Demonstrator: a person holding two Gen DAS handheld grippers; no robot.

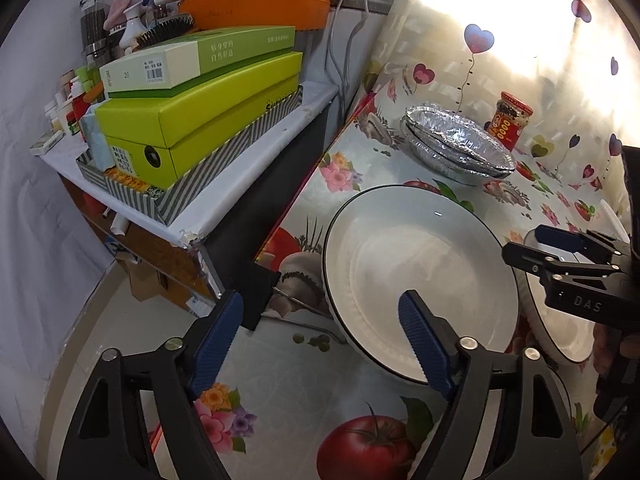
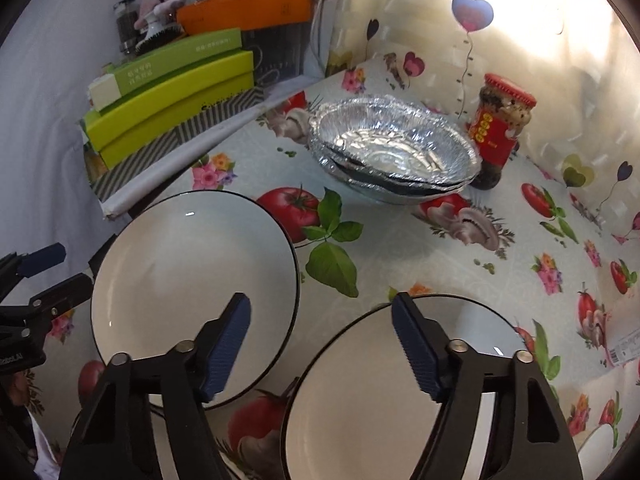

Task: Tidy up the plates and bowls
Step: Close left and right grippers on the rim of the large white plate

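Two white plates with dark rims lie side by side on the flowered tablecloth. The left plate [image 1: 420, 264] [image 2: 192, 280] is just ahead of my left gripper [image 1: 320, 320], which is open; its right finger hangs over the plate's near part. The right plate [image 2: 400, 392] [image 1: 568, 328] lies under my right gripper [image 2: 320, 324], which is open and empty above its left rim. A stack of foil bowls [image 1: 460, 144] [image 2: 396, 152] sits further back.
A red-lidded jar [image 2: 500, 128] [image 1: 510, 124] stands behind the foil bowls by the wall. Left of the table [image 1: 276, 392], a lower shelf holds green boxes [image 1: 192, 104] [image 2: 172, 96] and an orange tray [image 1: 256, 8]. The table's left edge drops to the floor.
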